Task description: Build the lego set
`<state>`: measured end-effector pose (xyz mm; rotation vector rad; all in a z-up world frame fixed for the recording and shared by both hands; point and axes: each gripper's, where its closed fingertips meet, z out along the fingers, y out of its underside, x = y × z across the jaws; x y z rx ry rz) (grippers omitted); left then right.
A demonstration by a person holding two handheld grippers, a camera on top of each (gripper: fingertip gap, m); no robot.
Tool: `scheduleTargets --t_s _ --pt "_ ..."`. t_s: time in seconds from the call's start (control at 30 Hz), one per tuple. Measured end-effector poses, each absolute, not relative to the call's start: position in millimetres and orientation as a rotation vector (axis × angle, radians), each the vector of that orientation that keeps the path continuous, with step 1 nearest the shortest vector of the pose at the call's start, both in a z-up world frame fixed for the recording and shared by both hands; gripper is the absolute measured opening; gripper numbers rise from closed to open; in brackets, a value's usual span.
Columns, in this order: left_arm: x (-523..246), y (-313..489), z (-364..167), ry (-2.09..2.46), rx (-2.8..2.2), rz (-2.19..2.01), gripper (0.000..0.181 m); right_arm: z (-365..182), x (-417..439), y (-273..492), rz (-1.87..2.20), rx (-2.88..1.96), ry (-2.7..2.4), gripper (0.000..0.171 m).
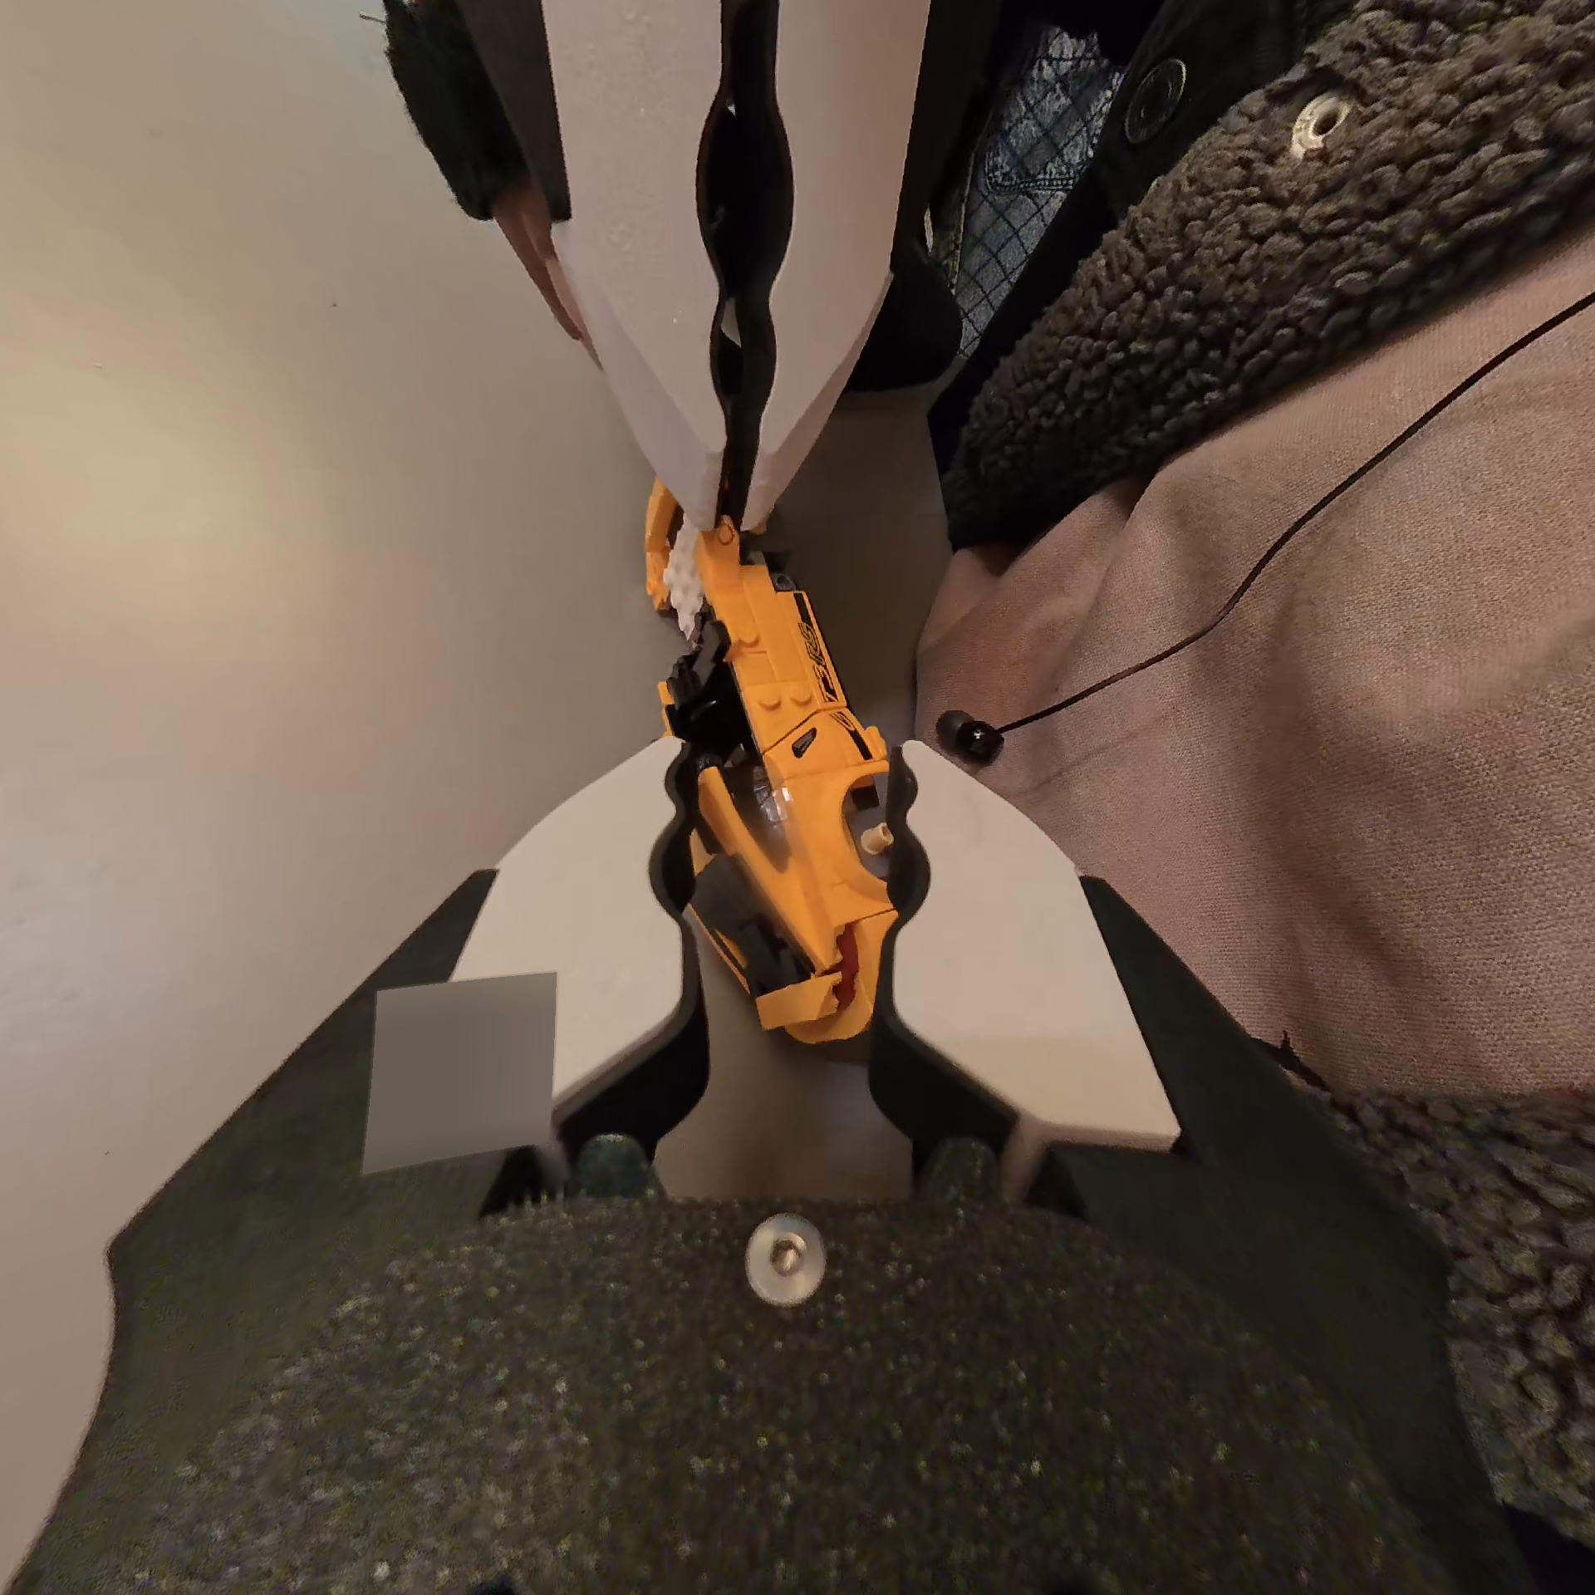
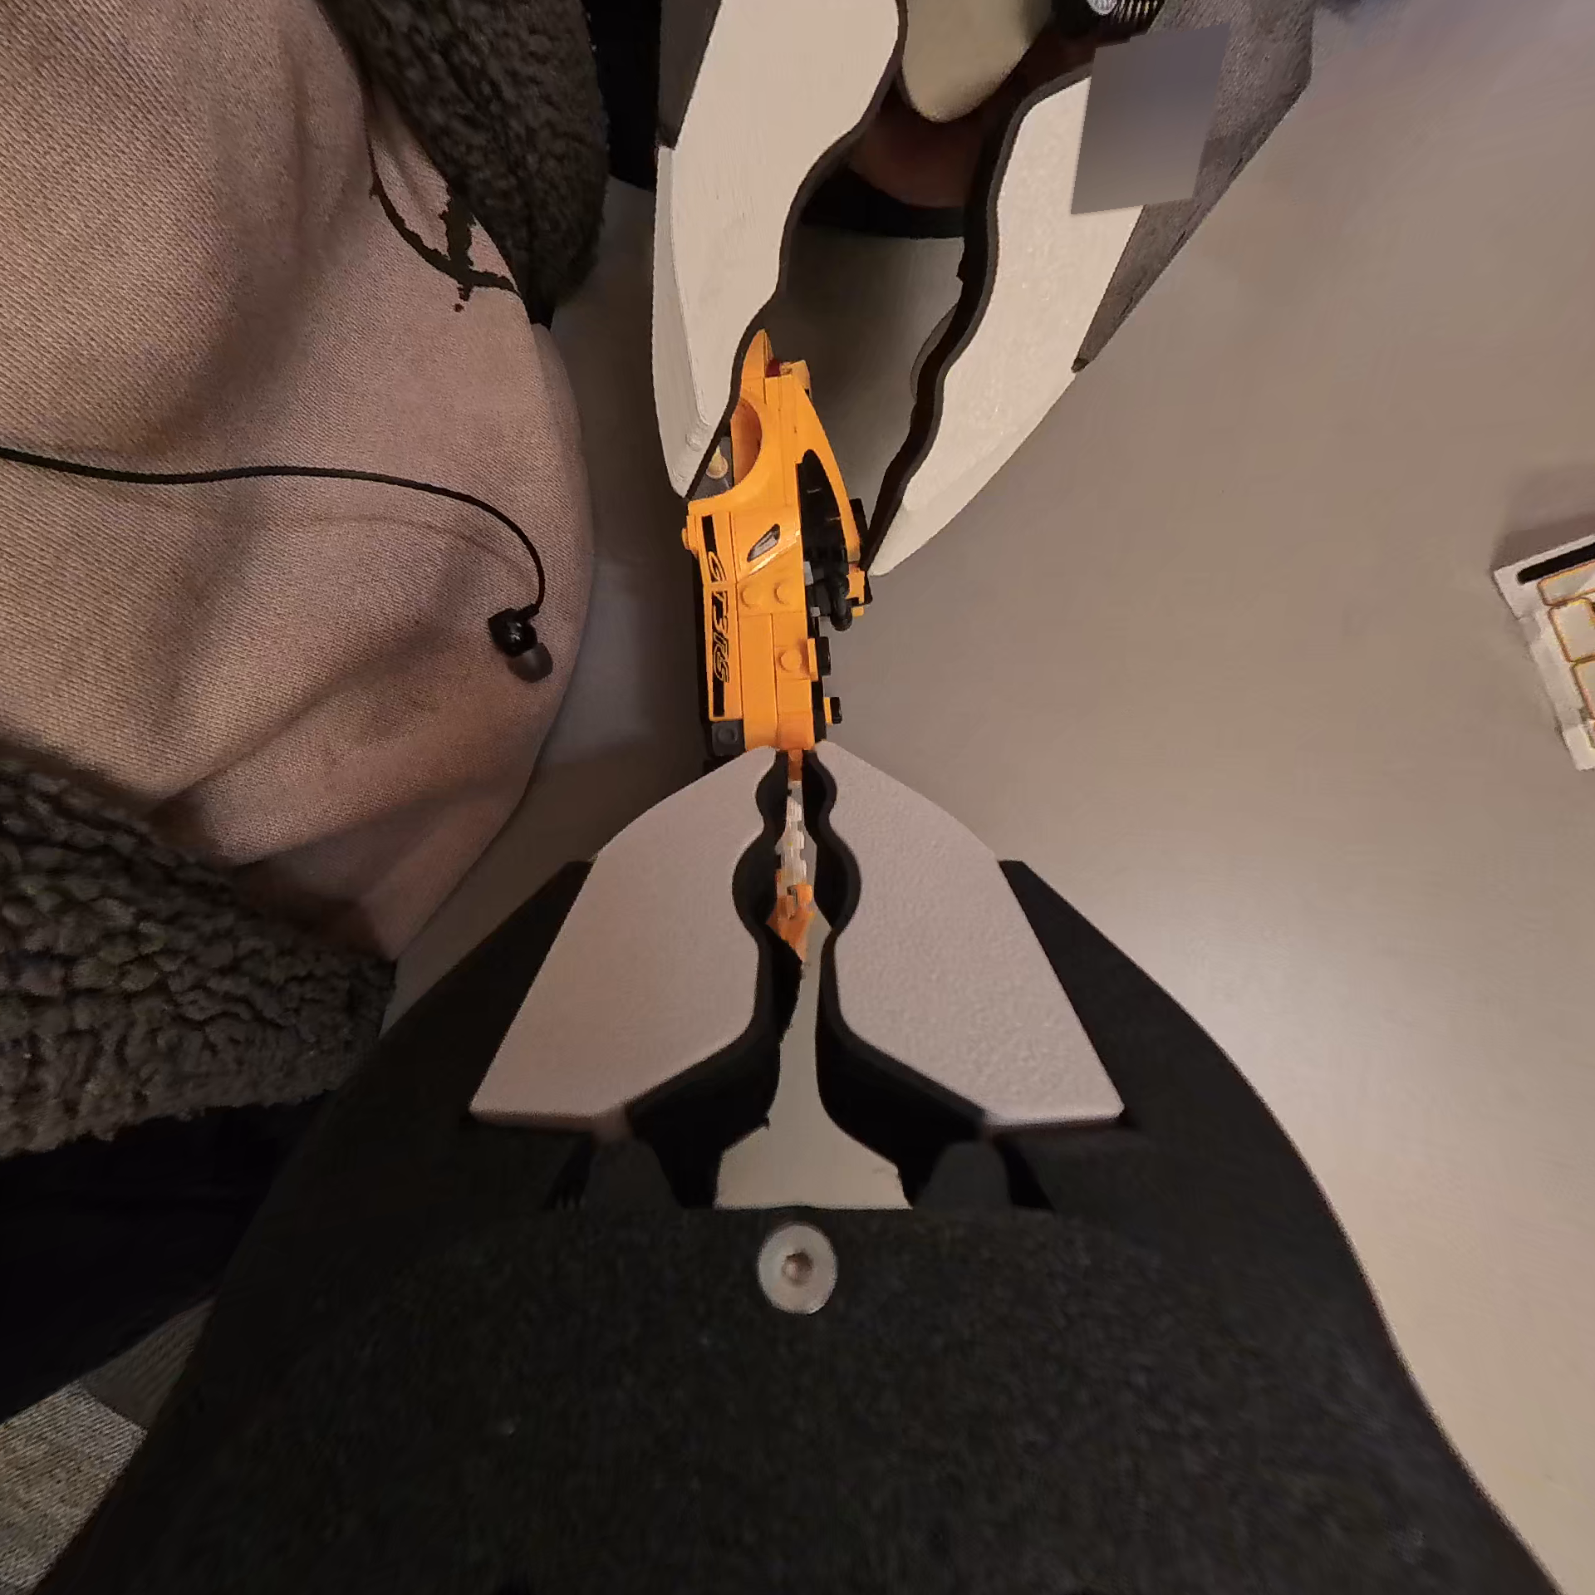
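Yellow toy car [image 1: 781, 829], half built, sits between my two grippers above the pale table [image 1: 216, 604]. From the left wrist view, my left gripper [image 1: 790, 777] is clamped around the car's rear end, fingers on both sides of it. Farther off, my right gripper [image 1: 729, 518] pinches the other end, right by the white studded piece [image 1: 686, 587]. An earbud [image 1: 967, 734] on a black cord lies on the pinkish fabric [image 1: 1295, 734] to the right.

Over in the right wrist view, my right gripper [image 2: 798, 759] is squeezed shut on the car's [image 2: 768, 587] thin near end, and the left gripper [image 2: 781, 509] holds the far end. A small booklet [image 2: 1554, 639] sits at the table's right edge.
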<state>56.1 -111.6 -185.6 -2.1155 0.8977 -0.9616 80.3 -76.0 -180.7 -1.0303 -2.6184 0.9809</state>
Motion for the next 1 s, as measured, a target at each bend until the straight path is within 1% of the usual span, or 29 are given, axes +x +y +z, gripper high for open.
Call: scheduleTargets --t_s 0.57,1.0 --pt "58.7 -109.8 -184.6 0.902 -2.098 -0.955 0.041 -172.6 76.7 -84.2 0.99 -0.983 -2.608 0.002" --pt "58.1 -107.1 -183.0 0.879 -2.092 -0.958 0.04 -177.2 83.1 -79.0 1.005 -0.952 -2.654 0.003"
